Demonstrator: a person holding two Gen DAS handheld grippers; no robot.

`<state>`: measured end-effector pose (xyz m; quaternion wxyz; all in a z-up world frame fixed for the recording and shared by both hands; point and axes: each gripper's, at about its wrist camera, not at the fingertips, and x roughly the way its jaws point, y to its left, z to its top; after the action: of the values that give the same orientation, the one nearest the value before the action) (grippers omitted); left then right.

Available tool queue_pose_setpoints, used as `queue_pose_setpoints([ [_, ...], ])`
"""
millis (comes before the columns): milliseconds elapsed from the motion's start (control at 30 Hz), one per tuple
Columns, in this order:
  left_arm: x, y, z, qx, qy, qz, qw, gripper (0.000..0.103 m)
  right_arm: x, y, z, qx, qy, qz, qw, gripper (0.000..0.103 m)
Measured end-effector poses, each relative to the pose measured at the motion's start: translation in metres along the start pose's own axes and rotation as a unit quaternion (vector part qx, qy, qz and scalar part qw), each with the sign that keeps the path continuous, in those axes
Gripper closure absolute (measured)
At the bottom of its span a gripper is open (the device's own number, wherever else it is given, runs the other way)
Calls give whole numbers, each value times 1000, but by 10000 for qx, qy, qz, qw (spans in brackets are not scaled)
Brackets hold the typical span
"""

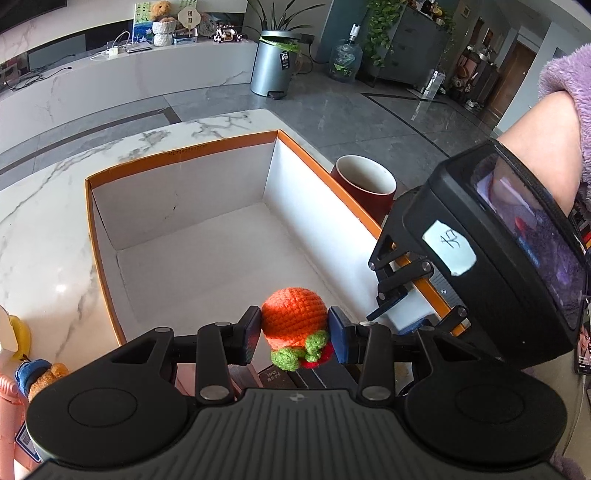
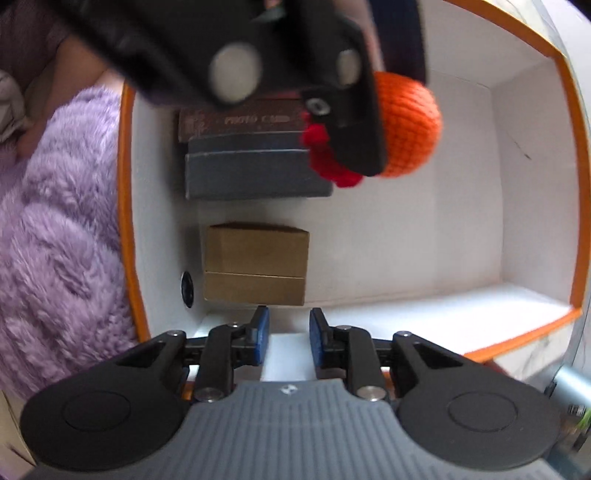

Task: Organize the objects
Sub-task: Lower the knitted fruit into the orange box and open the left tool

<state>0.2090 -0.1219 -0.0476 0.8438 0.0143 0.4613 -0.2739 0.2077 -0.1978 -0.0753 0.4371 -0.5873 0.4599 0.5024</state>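
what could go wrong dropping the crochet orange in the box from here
1. The left claw holds the crochet orange above the box floor; being round, it may roll once released.

2. The right claw is open at the box's near edge, close under the left; the two could bump.

3. The dark box and brown box fill one end, so the orange may land on them.

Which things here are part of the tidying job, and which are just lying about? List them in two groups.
Part of the job:
- crocheted orange, held in the left gripper
- orange-rimmed box
- dark photo card box and brown cardboard box inside it
- right gripper, open and empty

Lying about:
- red mug
- grey bin
- water jug
- teddy bear
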Motion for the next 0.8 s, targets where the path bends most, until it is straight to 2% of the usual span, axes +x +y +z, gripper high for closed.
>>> queue_pose_setpoints([
  [233,5,7,0,-157,86,-62,9998,57,1,5,-10,-863,-741,47,9935,76],
  [400,6,8,1,-210,111,-86,9997,57,1,2,-9,-1055,-830,169,9908,76],
  [567,3,5,1,-219,68,-126,9997,57,-1,-2,-10,-816,-815,154,9932,77],
  [667,0,-1,2,-248,52,-318,9992,57,-17,-6,-18,-476,-881,95,9949,71],
  [800,2,-18,1,-112,144,-622,9979,57,-45,-8,-38,170,-1032,-184,9943,69],
])
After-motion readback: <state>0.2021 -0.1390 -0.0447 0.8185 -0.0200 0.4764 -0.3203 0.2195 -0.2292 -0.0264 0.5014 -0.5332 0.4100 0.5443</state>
